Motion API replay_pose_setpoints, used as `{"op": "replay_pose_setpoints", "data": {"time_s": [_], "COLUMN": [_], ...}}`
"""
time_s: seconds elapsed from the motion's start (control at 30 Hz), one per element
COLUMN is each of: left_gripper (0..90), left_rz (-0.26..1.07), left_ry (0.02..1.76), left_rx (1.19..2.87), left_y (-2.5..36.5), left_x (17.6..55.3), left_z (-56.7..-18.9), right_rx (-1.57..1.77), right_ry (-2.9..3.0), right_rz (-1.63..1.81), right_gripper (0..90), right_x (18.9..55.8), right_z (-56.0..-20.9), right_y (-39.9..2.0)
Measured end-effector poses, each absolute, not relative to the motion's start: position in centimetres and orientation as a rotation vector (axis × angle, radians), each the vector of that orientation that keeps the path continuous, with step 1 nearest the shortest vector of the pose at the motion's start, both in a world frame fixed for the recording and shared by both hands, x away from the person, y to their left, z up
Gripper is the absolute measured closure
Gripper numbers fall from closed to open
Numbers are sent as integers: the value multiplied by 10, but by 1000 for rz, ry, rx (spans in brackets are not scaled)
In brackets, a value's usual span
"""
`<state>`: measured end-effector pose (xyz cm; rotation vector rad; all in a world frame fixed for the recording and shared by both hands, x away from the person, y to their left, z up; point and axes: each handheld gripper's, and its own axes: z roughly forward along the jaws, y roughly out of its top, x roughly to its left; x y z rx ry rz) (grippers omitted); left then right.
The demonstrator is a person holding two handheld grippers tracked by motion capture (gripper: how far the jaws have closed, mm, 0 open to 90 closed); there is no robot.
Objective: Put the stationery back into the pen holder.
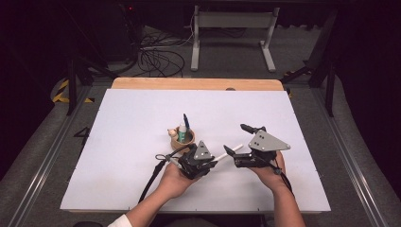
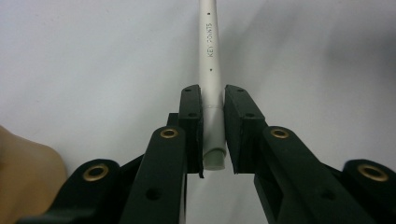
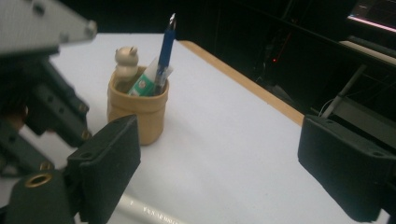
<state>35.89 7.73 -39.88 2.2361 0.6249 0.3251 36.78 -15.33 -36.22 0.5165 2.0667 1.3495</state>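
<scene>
Left tongs point(image 1: 215, 160): closed on the white pen point(image 2: 209, 70), near its blunt end; held in the person's left hand point(image 1: 175, 179), low centre of the high view.
White pen: clamped between both black pads in the left gripper view; barrel running straight out past the tips, printed "KEY POINTS"; in the high view pointing toward the right tongs point(image 1: 235, 140), tip close to the nearer jaw.
Right tongs: jaws standing wide apart, nothing between the pads; held in the right hand point(image 1: 268, 171); pen barrel seen just below the left jaw in the right gripper view.
Pen holder point(image 3: 137, 109): tan round cup, upright on the tabletop point(image 1: 142, 113), just beyond the left tongs, apart from both.
Holder contents: blue pen point(image 3: 166, 44) upright and tilted slightly; small white-and-green tube point(image 3: 145, 83) beside it.
Figurine point(image 3: 126, 59): small pale animal shape at the holder's rim, far side.
Tabletop: white sheet, wooden edge point(image 1: 196, 83) along the far side.
</scene>
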Motion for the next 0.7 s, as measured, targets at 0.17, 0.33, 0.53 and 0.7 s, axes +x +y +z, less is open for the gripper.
{"op": "replay_pose_setpoints", "data": {"time_s": [0.17, 0.33, 0.53, 0.7], "left_gripper": [780, 780, 780, 780], "left_rz": [336, 343, 346, 355], "left_ry": [627, 626, 614, 599], "left_rx": [2225, 2217, 2218, 2217], "left_y": [82, 84, 86, 85], "left_x": [361, 363, 365, 365], "left_z": [-390, -384, -377, -371], "right_rx": [452, 424, 390, 351], "right_ry": [2112, 2136, 2163, 2184], "right_rz": [1282, 1229, 1190, 1141], "right_gripper": [187, 239, 270, 303], "right_x": [367, 367, 367, 366], "right_z": [-365, -367, -369, -371], "right_y": [-147, -145, -142, -138]}}
